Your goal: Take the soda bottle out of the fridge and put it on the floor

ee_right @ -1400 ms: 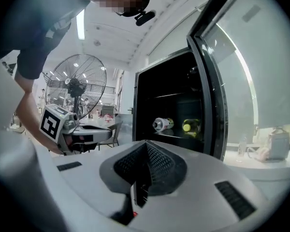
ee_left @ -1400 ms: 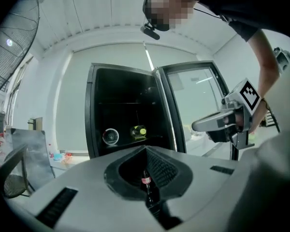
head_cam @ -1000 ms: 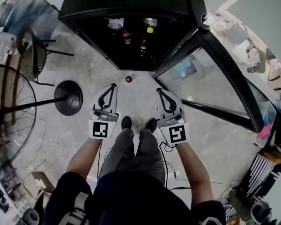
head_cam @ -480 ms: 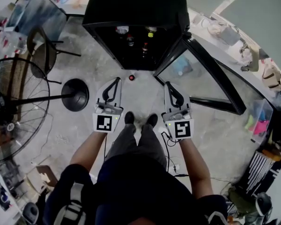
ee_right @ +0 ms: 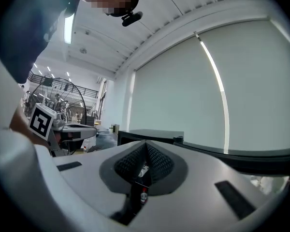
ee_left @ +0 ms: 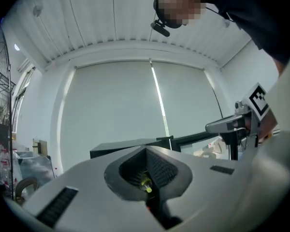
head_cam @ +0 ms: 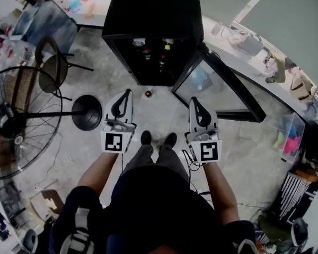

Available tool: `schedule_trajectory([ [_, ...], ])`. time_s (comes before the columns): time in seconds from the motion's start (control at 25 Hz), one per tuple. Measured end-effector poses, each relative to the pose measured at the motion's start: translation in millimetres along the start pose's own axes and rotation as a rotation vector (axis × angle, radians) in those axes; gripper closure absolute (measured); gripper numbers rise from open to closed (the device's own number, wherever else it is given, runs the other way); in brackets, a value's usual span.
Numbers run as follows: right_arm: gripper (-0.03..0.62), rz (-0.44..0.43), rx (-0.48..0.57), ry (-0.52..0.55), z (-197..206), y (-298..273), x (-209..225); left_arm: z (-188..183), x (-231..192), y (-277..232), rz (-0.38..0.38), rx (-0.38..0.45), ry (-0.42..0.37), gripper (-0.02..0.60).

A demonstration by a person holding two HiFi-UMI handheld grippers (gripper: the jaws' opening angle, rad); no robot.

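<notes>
A small soda bottle (head_cam: 148, 93) with a red cap stands on the concrete floor just in front of the open black fridge (head_cam: 153, 15). More bottles (head_cam: 162, 62) stay on the fridge shelves. My left gripper (head_cam: 128, 92) and right gripper (head_cam: 193, 100) are held side by side above the floor, pointing at the fridge, both shut with nothing in them. The floor bottle lies between and ahead of their tips. In the left gripper view the closed jaws (ee_left: 146, 149) frame a yellow cap (ee_left: 146, 186). The right gripper view's closed jaws (ee_right: 146, 143) frame a red-capped bottle (ee_right: 143, 194).
The fridge's glass door (head_cam: 218, 89) hangs open to the right. A standing fan (head_cam: 16, 123) with a round base (head_cam: 87, 111) and a chair (head_cam: 52, 67) are at the left. The person's feet (head_cam: 156, 138) stand between the grippers. Cables (head_cam: 193, 187) and clutter (head_cam: 294, 136) lie at the right.
The fridge and floor bottle now look farther away and shifted right in the head view, as the person backs off. Both grippers stay shut and empty.
</notes>
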State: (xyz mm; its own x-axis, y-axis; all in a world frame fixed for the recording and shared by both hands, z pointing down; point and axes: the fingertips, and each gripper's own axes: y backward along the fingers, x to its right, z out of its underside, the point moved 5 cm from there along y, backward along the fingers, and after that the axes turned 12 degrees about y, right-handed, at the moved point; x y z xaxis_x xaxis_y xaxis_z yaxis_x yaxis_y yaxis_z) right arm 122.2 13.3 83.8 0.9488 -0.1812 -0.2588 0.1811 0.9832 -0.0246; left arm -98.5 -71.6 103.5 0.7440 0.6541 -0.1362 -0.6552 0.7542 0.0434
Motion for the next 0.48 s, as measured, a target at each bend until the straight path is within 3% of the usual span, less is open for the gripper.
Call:
schedule_trajectory([
  [0.48,0.576,0.100,0.003,0.039,-48.4,38.8,13.5,-54.4,5.0,34.2,-0.040,0.047,0.011,0.558],
])
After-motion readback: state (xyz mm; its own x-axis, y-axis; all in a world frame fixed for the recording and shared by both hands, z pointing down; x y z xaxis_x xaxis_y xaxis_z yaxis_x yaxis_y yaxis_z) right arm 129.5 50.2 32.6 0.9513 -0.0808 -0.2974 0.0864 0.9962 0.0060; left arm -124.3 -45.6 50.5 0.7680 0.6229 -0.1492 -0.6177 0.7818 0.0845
